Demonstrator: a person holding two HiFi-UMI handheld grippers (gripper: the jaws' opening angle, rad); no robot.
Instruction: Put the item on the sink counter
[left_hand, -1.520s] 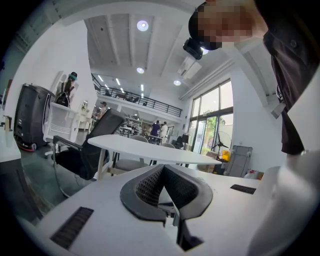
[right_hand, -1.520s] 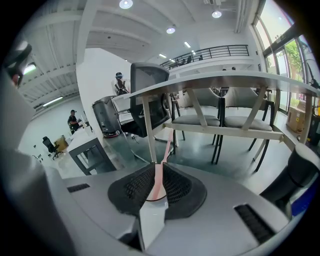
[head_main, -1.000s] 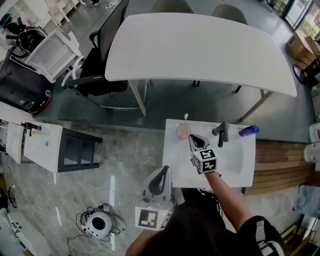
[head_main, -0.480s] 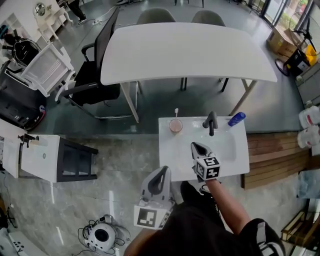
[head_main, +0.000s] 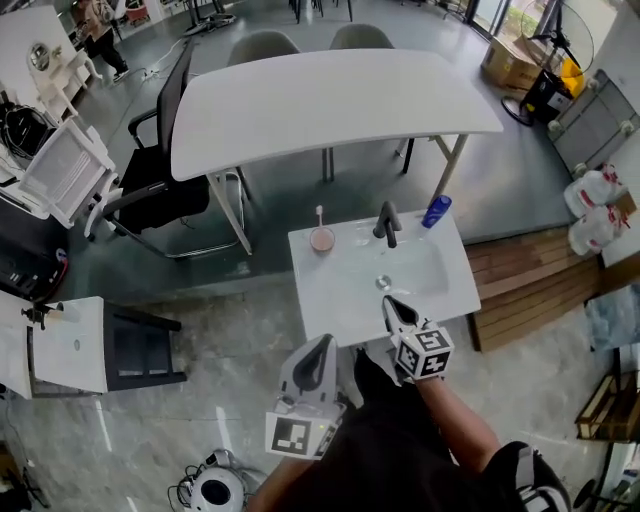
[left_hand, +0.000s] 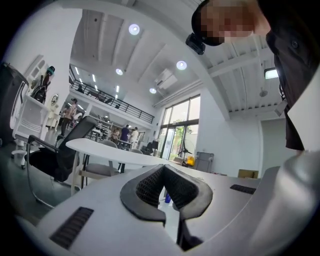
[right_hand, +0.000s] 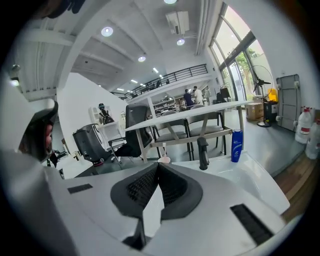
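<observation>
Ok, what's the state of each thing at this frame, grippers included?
left gripper: shut, empty, short of the sink counter.
right gripper: shut, empty, at the counter's near edge.
cup: upright, back left corner, toothbrush standing in it.
blue bottle: upright, back right corner.
faucet: no water seen running.
basin: empty.

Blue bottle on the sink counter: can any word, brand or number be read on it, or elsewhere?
No readable text.
Blue bottle: label print too small to read.
Left marker cube, right marker cube: black square patterns only, no letters.
</observation>
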